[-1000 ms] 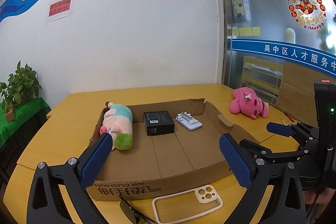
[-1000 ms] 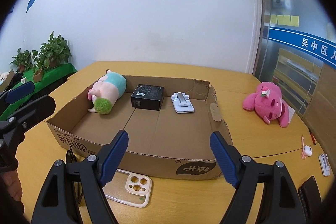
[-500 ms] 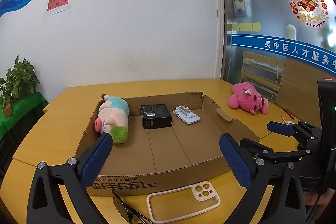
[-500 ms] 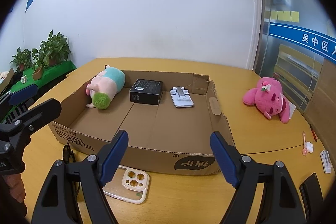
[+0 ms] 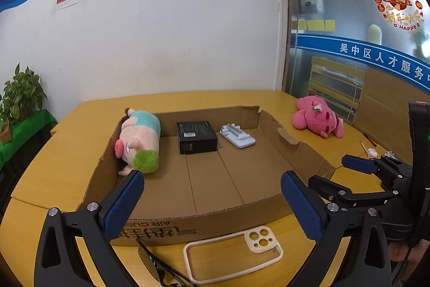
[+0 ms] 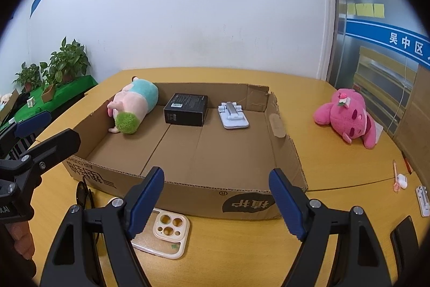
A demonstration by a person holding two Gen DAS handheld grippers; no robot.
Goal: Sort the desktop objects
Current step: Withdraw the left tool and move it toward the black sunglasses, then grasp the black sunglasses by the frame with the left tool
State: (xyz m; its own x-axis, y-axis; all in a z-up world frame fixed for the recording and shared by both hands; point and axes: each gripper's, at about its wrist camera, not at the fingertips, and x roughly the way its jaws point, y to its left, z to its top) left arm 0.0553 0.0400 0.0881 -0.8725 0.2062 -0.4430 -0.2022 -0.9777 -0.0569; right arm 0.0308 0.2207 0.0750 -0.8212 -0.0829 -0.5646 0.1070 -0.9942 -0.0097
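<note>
A shallow cardboard box (image 5: 204, 217) (image 6: 188, 195) lies on the yellow table. In it are a pig plush (image 5: 139, 139) (image 6: 131, 106), a black box (image 5: 196, 136) (image 6: 186, 112) and a white phone stand (image 5: 237, 136) (image 6: 232, 116). A cream phone case (image 5: 233, 252) (image 6: 164, 233) and dark sunglasses (image 5: 158, 265) (image 6: 84, 195) lie on the table in front of the box. A pink plush (image 5: 318, 120) (image 6: 346, 114) lies to the right. My left gripper (image 5: 212, 203) and right gripper (image 6: 216, 203) are both open and empty, above the front edge.
Small white items and a pink pen (image 6: 397, 176) lie at the table's right edge. A black object (image 6: 405, 236) sits at the near right. Potted plants (image 6: 67, 63) stand on a green shelf to the left. A white wall and glass partition stand behind.
Both grippers have dropped a little and drawn slightly closer to the box's front edge. Nothing on the table has moved; both stay open.
</note>
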